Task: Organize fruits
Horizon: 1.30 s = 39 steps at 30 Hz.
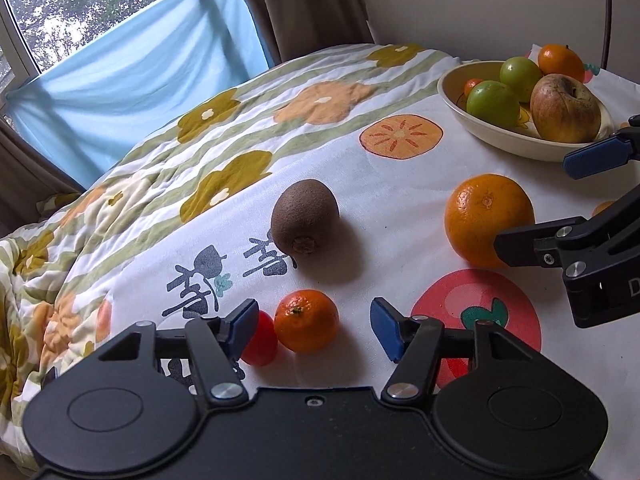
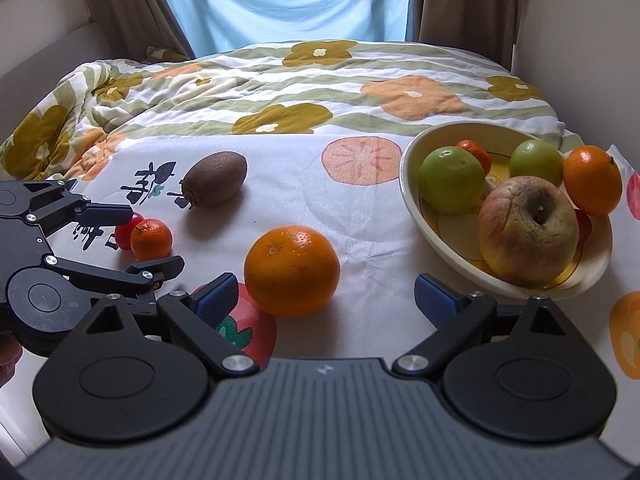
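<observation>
Left tongs [image 1: 314,326] partly hide a red fruit [image 1: 262,340] beside the mandarin [image 1: 307,320].

floral quilt [image 2: 320,92], blue curtain [image 2: 288,0], window [image 1: 52,0]

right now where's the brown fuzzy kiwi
Brown fuzzy kiwi lies on the printed cloth, left-centre in the right wrist view, beyond the small orange mandarin.

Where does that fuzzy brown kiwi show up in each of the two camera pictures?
Left wrist view: the kiwi lies at the middle, just beyond the small mandarin.
Right wrist view: the kiwi lies left of middle, above the same mandarin.
Shared landmark: the cream fruit bowl, at right in both.
</observation>
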Tool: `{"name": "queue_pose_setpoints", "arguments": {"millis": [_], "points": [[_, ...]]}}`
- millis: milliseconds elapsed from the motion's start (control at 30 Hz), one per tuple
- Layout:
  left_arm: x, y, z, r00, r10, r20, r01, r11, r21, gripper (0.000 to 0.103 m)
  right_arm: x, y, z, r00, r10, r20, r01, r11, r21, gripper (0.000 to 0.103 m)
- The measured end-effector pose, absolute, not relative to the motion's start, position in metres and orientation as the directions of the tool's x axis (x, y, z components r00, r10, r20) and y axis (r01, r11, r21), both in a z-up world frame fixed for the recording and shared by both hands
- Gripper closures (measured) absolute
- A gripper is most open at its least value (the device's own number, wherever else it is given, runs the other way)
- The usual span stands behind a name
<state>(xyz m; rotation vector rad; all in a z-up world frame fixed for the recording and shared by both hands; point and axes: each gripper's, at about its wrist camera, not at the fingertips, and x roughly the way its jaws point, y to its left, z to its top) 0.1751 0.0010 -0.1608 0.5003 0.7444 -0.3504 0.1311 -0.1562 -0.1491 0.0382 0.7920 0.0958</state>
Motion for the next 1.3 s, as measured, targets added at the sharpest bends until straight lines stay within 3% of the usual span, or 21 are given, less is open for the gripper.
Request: {"name": "queue_pose_setpoints", "arguments": {"millis": [200,300,433,767,1167,1300], "points": [[0.177,-0.004,-0.163,0.695,-0.108,-0.711,0.472,0.814,0.337,0.056,0.131,-0.156,-0.149,0.696,0.104,-0.71,-0.075,0.995,0.073,0.0],[0.174,-0.006,-0.166,0.708,-0.085,-0.701,0.47,0.798,0.378,0.06,0.131,-0.156,-0.149,0.698,0.106,-0.709,-0.077,0.994,0.074,0.0],[0.174,-0.007,-0.17,0.713,-0.061,-0.698,0.466,0.786,0.407,0.061,0.131,-0.155,-0.15,0.695,0.112,-0.71,-0.083,0.994,0.075,0.0],[0.172,0.0,-0.163,0.694,-0.078,-0.716,0.445,0.828,0.342,0.064,0.136,-0.151,-0.153,0.697,0.112,-0.708,-0.097,0.993,0.062,0.0],[0.153,0.0,-0.154,0.674,-0.103,-0.732,0.426,0.863,0.271,0.064,0.148,-0.142,-0.164,0.676,0.14,-0.723,-0.135,0.989,0.066,0.012],[0.15,0.002,-0.151,0.669,-0.107,-0.735,0.415,0.875,0.25,0.064,0.151,-0.139,-0.166,0.66,0.161,-0.734,-0.164,0.984,0.069,0.023]]}}
